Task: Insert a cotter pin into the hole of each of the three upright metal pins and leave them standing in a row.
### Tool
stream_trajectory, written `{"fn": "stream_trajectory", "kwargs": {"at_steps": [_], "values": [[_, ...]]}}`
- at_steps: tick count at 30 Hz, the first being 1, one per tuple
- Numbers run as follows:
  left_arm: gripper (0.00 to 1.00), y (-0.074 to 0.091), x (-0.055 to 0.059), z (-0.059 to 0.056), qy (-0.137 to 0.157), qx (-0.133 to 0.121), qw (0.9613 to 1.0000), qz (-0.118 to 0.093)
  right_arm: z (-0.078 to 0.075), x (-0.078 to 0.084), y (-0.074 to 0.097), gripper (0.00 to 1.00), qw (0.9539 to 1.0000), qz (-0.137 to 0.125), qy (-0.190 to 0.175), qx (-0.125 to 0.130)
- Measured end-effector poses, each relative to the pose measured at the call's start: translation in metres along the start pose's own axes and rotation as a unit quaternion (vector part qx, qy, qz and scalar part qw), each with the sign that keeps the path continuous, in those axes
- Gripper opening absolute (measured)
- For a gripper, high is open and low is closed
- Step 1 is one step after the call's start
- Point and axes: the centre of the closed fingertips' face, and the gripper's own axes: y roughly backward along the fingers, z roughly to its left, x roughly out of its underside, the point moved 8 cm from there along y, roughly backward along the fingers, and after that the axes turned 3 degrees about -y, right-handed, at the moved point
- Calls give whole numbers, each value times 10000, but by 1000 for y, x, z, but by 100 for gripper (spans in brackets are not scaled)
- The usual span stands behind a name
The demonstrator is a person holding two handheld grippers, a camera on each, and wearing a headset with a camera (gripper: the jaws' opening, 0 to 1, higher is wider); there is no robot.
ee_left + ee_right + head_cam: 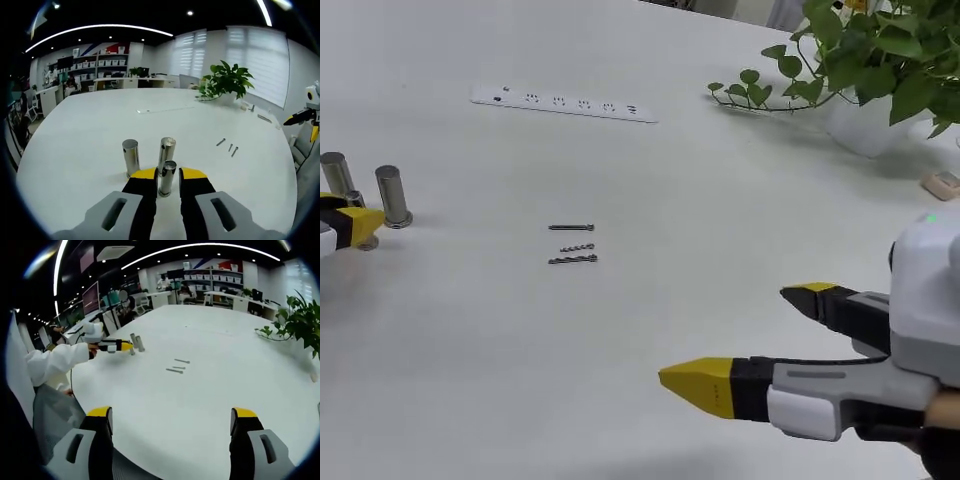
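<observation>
Three upright metal pins stand at the table's left. My left gripper (pixel 168 184) is shut on the nearest metal pin (pixel 167 176); the other two pins (pixel 130 156) (pixel 167 151) stand just beyond it. In the head view the left gripper (pixel 355 226) sits at the left edge beside two pins (pixel 392 195) (pixel 337 174). Three cotter pins (pixel 571 228) (pixel 577 247) (pixel 573 260) lie flat mid-table, apart from the metal pins, also seen as cotter pins (pixel 177 366). My right gripper (pixel 750 340) hovers open and empty at the lower right, its jaws (pixel 172 422) spread wide.
A white power strip (pixel 563 103) lies at the back of the table. A leafy plant (pixel 865 55) in a white pot stands at the back right, with a small tan object (pixel 942 185) near it. A white sleeve (pixel 52 362) holds the left gripper.
</observation>
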Motion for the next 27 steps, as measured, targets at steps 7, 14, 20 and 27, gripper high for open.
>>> {"fn": "stream_trajectory", "kwargs": {"at_steps": [7,14,20,27], "values": [[6,3,-1,0,-357,-37,9993,131,1,-1,-1,96,10000,3,27,-30],[5,4,-3,-2,-590,-80,9979,250,4,-2,-3,96,9999,6,41,-92],[5,10,-11,-10,-580,-5,9982,171,4,-2,-2,96,9999,-37,43,-95],[5,19,-29,-29,-644,119,9979,6,4,-2,0,96,9999,-127,47,-90]]}}
